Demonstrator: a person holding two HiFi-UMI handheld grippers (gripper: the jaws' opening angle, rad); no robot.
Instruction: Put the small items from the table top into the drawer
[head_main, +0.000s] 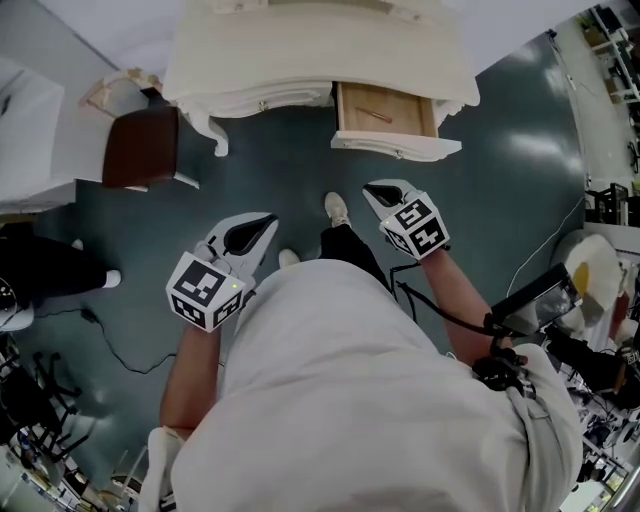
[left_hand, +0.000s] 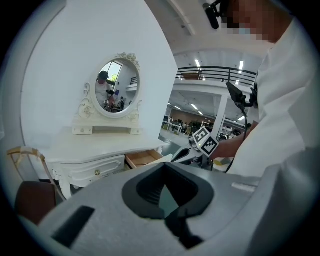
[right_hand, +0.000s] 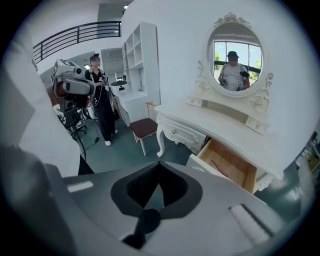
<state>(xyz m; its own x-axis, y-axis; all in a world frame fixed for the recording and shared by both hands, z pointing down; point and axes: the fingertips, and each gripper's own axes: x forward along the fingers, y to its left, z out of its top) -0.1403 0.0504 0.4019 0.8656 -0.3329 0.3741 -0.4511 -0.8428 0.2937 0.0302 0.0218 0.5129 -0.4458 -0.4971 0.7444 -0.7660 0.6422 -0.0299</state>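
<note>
White and curly, the dressing table (head_main: 300, 45) stands in front of me. Its drawer (head_main: 385, 108) is pulled out, and the wood inside is light brown. One thin stick (head_main: 376, 115) lies flat on the bottom of the drawer, near the middle. It looks a bit red in the right gripper view, but it is too small for me to tell what it is.

My left gripper (head_main: 268, 220) hangs over the green floor (head_main: 500, 180). It is well back from the drawer and off to the drawer's left. Its jaws are pressed together at the tips, with nothing between them.

My right gripper (head_main: 372, 188) is closer to the drawer. It is out in front of the drawer's white front and does not touch it. Its jaws are also pressed together, and they hold nothing.

One white shoe (head_main: 337, 208) is on the floor in front of the drawer, between the two grippers.

A brown stool (head_main: 140, 145) stands to the left of the drawer, beside a curved table leg. An oval mirror (right_hand: 236, 52) with a curly white frame sits up on the table, above and behind the drawer. A person in black (right_hand: 102, 107) stands far to the left of the drawer, past the stool.
</note>
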